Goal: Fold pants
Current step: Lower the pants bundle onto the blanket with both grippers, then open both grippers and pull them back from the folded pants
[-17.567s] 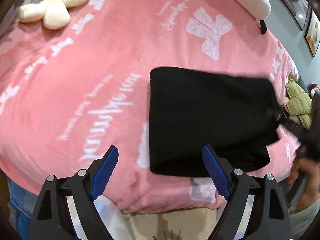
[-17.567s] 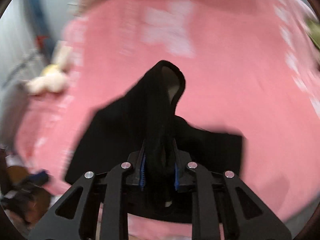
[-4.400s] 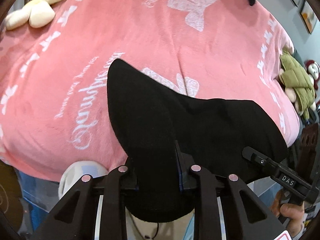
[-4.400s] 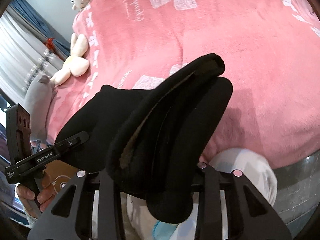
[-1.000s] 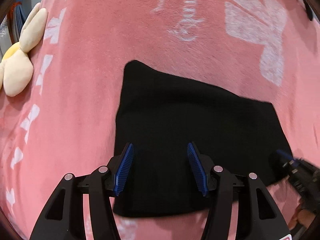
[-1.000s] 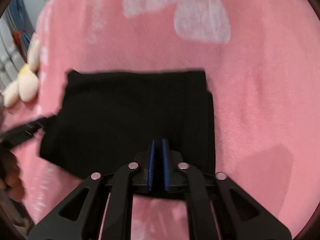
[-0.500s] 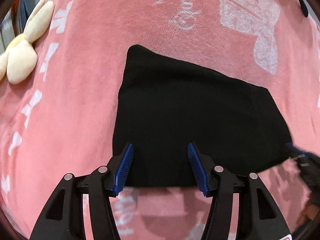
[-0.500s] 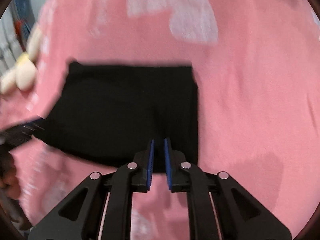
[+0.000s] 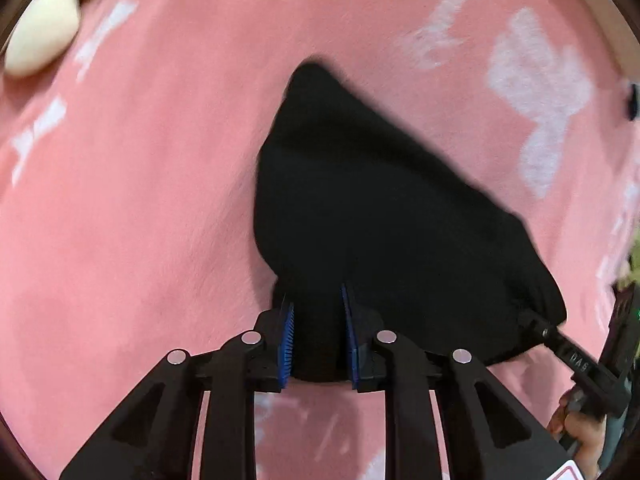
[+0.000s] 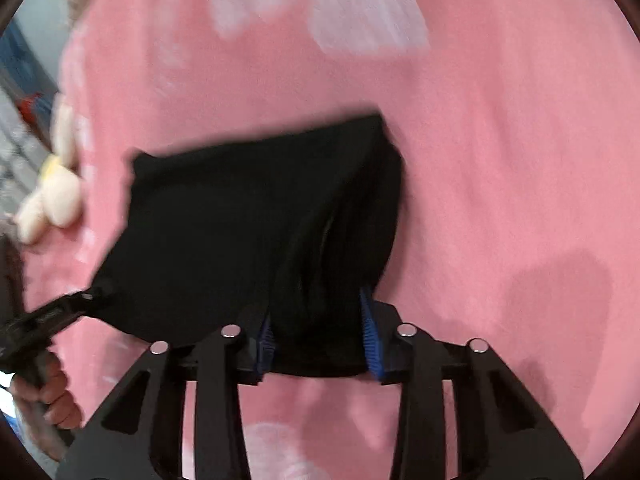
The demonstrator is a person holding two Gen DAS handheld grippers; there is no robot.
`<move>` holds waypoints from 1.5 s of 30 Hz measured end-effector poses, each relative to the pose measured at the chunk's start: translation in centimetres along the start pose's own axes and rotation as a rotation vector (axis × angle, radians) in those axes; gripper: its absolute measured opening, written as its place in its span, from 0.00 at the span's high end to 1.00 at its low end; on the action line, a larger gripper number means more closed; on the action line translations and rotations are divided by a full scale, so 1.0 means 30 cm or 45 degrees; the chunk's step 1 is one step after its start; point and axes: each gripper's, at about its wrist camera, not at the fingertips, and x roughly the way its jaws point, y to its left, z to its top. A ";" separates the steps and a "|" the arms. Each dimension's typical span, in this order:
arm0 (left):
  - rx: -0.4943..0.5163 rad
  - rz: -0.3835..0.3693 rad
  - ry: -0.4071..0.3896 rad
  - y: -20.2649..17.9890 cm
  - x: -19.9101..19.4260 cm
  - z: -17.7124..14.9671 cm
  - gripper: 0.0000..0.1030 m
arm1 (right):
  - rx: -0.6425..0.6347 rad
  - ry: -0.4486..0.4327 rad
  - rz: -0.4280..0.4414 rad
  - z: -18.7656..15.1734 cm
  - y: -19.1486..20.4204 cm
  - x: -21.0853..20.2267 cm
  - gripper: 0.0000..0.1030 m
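Observation:
The black pants, folded into a small thick stack, are on the pink blanket. My left gripper is shut on the stack's near left corner, which is raised off the blanket. My right gripper is shut on the near right corner of the pants, with thick bunched layers between its blue pads. Each gripper shows in the other's view: the right gripper at the far right, the left gripper at the far left.
The pink blanket with white bow prints and lettering covers the bed. A cream plush toy lies at the upper left, also in the right wrist view. A green plush edge shows at the right.
Half a second ago both grippers hovered at the near edge, the left open and the right nearly shut. Both have since closed on the near corners and lifted them.

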 end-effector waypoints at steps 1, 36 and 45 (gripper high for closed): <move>0.028 0.000 -0.030 -0.018 -0.038 0.012 0.83 | -0.034 -0.040 0.005 0.003 0.018 -0.044 0.67; 0.280 0.356 -0.161 -0.098 -0.351 -0.434 0.42 | -0.194 -0.143 -0.347 -0.579 0.164 -0.367 0.91; 0.317 0.342 -0.203 -0.051 -0.398 -0.626 0.42 | -0.111 -0.183 -0.327 -0.678 0.154 -0.417 0.90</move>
